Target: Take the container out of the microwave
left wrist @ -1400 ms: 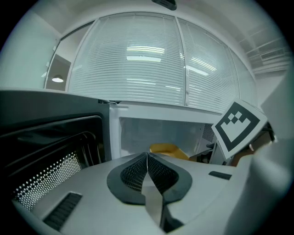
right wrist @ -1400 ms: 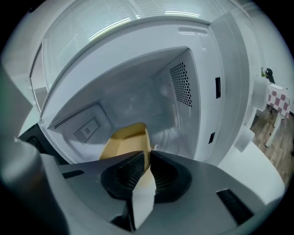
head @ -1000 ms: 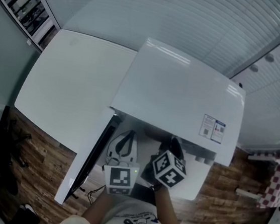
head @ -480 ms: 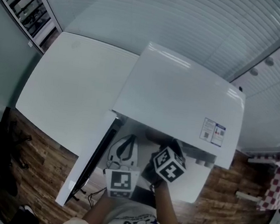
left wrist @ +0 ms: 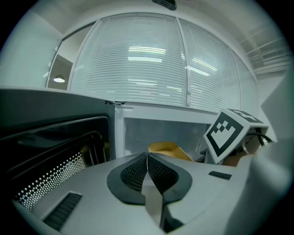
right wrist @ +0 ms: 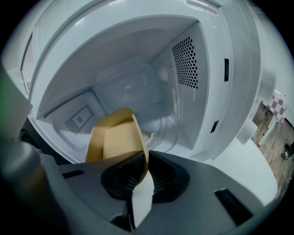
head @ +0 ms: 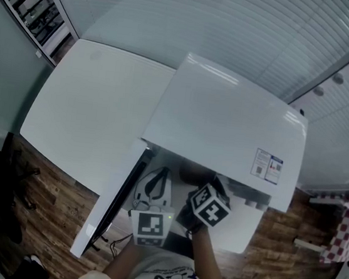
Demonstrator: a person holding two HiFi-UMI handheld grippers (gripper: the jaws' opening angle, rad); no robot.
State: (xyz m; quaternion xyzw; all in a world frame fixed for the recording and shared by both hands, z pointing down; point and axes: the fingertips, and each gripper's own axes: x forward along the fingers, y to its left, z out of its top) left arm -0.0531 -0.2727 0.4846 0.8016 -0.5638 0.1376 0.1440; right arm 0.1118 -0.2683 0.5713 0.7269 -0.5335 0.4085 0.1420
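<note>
Right tongs barely shifted, clamping container rim; left tongs closed.

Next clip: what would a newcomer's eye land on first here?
First, the yellow container, its rim pinched in the right gripper, with the white cavity of the microwave behind it. Next, the door swung open at the head view's left, and the left gripper shut on nothing before the opening.
</note>
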